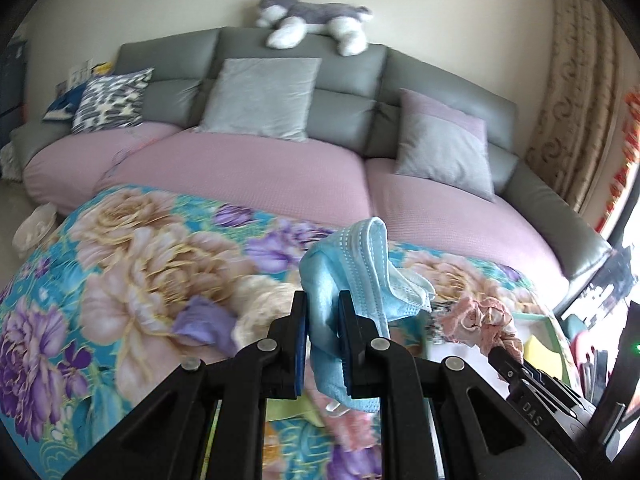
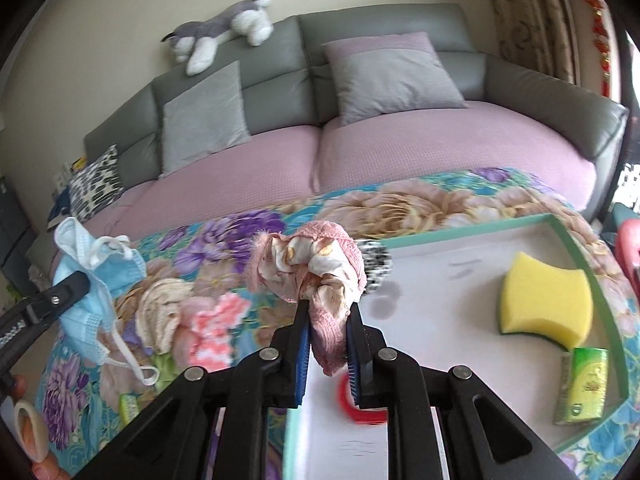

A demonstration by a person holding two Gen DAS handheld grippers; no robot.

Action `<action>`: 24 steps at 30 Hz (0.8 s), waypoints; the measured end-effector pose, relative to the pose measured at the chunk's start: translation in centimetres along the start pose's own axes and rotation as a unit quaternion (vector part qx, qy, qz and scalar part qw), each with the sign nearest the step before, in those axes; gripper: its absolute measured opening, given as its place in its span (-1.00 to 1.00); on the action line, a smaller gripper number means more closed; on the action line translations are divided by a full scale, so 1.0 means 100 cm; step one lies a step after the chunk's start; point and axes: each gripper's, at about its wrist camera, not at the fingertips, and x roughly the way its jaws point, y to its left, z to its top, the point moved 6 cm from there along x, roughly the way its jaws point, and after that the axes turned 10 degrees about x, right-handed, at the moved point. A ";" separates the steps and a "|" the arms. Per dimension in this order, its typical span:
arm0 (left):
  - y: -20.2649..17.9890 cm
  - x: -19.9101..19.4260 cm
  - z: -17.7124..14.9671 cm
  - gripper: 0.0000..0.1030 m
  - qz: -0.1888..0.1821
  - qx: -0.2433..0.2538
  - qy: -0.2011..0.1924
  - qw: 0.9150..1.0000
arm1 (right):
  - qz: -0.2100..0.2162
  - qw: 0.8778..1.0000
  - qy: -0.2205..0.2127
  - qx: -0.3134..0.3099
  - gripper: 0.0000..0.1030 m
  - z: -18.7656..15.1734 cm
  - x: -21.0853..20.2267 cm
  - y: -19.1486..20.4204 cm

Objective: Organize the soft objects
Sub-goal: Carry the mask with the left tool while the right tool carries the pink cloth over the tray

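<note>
Left gripper (image 1: 323, 312) clamped on blue masks (image 1: 352, 276); right gripper (image 2: 328, 320) on pink scrunchie (image 2: 316, 272).

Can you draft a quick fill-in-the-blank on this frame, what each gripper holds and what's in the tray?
1. The left gripper is shut on a blue ____.
2. The right gripper holds a ____ scrunchie.
3. The sponge in the tray is ____.
4. The plush dog lies on top of the ____.

Missing words: mask; pink; yellow; sofa
</note>
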 end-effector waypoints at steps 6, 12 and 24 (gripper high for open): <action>-0.048 0.006 0.004 -0.71 -0.041 0.039 -0.004 0.998 | -0.060 0.997 -0.008 0.037 -0.67 0.011 -0.008 -0.050; -0.095 0.015 0.001 -0.71 -0.085 0.077 -0.002 0.993 | -0.091 0.994 -0.008 0.066 -0.67 0.016 -0.018 -0.086; -0.159 0.045 -0.012 -0.71 -0.121 0.135 0.011 0.983 | -0.131 0.987 0.021 0.087 -0.67 0.012 -0.036 -0.126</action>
